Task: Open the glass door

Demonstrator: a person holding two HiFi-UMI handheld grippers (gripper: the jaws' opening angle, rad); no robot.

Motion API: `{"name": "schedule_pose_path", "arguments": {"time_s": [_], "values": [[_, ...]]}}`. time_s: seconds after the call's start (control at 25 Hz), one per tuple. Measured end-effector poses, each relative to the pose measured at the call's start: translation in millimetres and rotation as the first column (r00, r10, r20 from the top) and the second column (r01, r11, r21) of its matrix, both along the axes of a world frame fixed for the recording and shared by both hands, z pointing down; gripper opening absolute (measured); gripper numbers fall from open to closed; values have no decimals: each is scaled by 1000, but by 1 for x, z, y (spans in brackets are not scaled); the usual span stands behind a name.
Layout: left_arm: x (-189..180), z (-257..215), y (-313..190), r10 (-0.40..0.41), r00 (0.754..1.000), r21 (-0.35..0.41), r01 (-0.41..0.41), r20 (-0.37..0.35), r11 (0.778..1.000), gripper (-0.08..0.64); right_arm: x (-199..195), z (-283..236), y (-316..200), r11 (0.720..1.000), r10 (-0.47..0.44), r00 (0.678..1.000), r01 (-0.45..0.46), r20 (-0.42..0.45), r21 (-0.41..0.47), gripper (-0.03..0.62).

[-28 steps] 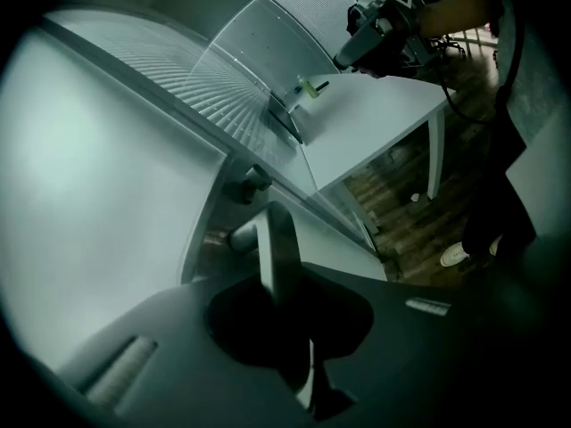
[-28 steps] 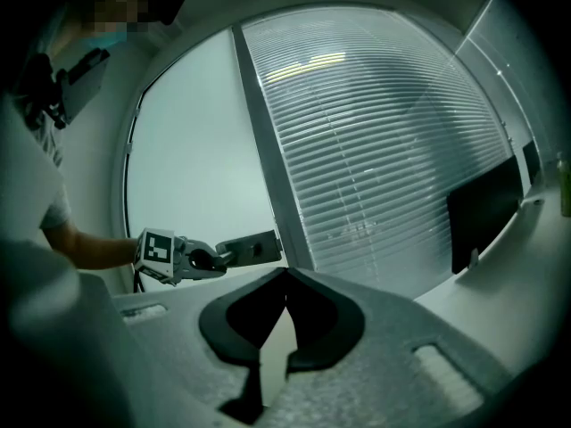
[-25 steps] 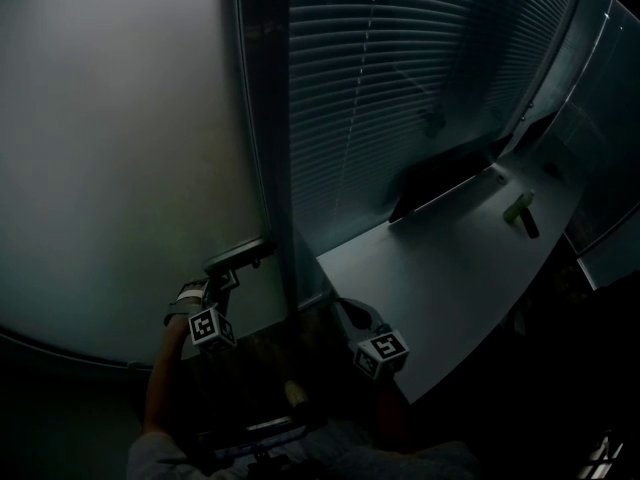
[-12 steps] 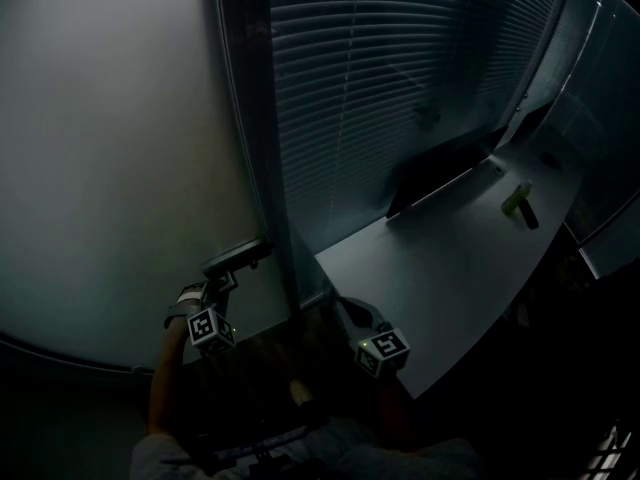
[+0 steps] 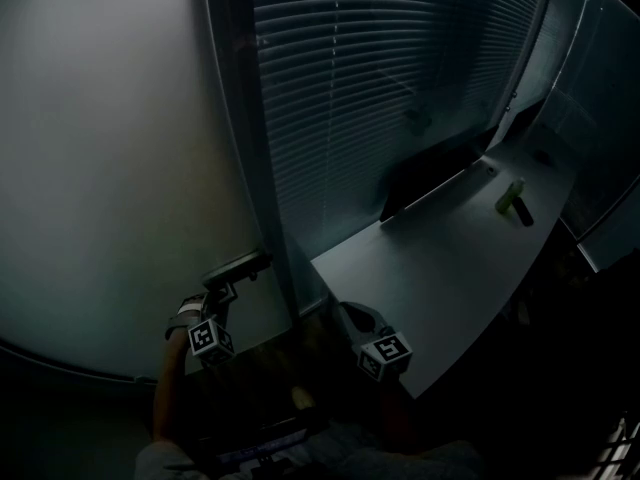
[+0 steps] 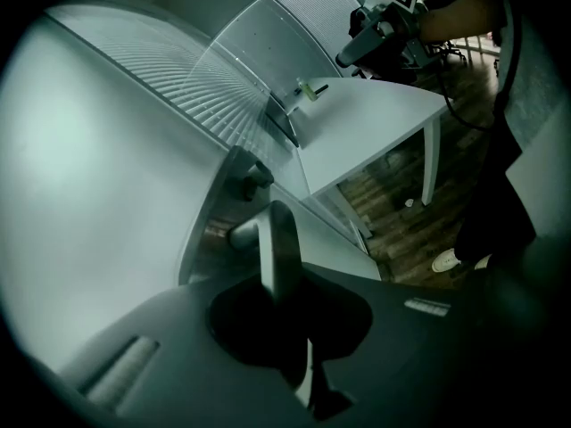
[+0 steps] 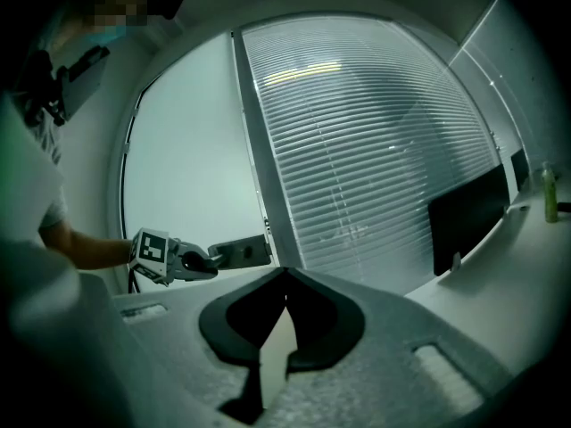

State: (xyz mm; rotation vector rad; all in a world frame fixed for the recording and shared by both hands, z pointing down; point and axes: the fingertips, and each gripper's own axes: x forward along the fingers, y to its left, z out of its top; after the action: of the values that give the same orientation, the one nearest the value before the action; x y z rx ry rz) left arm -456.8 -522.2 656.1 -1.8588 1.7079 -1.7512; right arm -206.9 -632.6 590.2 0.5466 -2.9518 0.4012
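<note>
My left hand-held gripper point(image 5: 220, 290) is clenched on the door handle point(image 5: 237, 265). In the left gripper view the grey lever point(image 6: 277, 239) runs straight down into the notch between my jaws, and they are pressed tight on it. The handle sits low on the right edge of the frosted glass door point(image 5: 110, 168), just beside the dark upright frame point(image 5: 245, 138). The door lies in line with that frame.

My right hand-held gripper point(image 5: 350, 313) hangs apart from the door, just beside the near corner of the pale desk point(image 5: 450, 268). Its jaws are brought together with nothing between them; only a thin bright sliver shows below their tips in the right gripper view. From there I look across at my left hand-held gripper point(image 7: 198, 264) on the handle plate point(image 7: 243, 251).

Behind the frame a glass wall with lowered blinds point(image 5: 380, 78) runs along the back of the desk. A dark monitor point(image 5: 430, 173) stands on the desk against it, and farther along stands a small green bottle point(image 5: 512, 196). The room is dim. The floor point(image 6: 401, 208) under the desk is dark wood.
</note>
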Motion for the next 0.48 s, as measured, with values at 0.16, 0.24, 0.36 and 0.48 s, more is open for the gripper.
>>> {"name": "schedule_pose_path", "arguments": {"time_s": [0.16,0.24,0.36,0.48], "values": [[9,-10,10,9,1000,-13,-10,-12,1000,8,9,-8,7,1000,9,1000,-9,7,6,-3],[15,-15,15,18,1000,-16,-18,-16,1000,8,14,-15,9,1000,19,1000,-19,16,10,-3],[21,-16,20,25,1000,-16,-25,-5,1000,8,18,-19,15,1000,19,1000,-19,22,25,-3],[28,-15,23,40,999,-18,-40,-4,999,8,24,-21,21,999,28,999,-29,15,23,-3]]}}
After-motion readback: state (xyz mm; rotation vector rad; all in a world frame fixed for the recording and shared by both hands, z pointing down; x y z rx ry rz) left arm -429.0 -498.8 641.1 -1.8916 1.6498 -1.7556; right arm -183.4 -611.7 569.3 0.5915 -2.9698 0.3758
